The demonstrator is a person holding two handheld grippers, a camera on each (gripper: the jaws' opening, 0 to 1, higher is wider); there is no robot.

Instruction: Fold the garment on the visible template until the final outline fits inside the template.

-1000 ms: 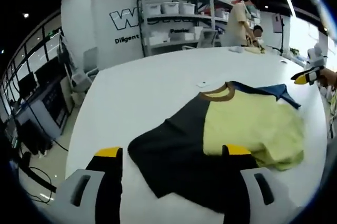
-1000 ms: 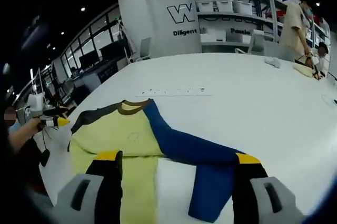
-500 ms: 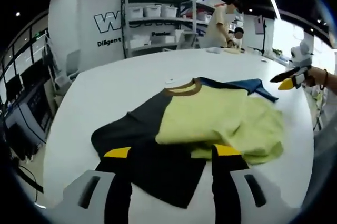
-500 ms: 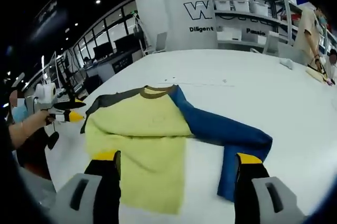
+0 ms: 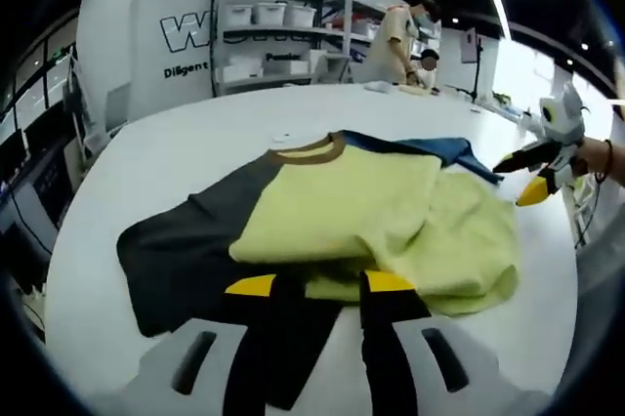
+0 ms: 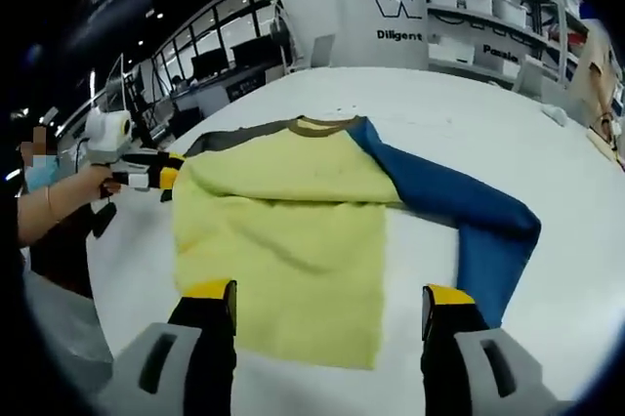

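- Shelving (image 5: 283, 35), rear wall: white bins (image 5: 269, 14) on top tier, contents not visible.
- Garment (image 6: 293, 211): flat on white worktop (image 5: 186, 152), collar (image 6: 322, 125) twd shelving, long axis collar-to-hem; blue sleeve (image 6: 469, 216) bent.
- Template: can't make out.
- Left tongs (image 5: 317, 285): narrow gap, over hem, grip unclear.
- Right tongs (image 6: 327, 291): spread wide.

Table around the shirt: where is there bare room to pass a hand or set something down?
The white table is bare beyond the collar, toward the shelves, and past the blue sleeve. It is crowded at the near hem, between the right gripper jaws, and by the dark sleeve, beside the left gripper.
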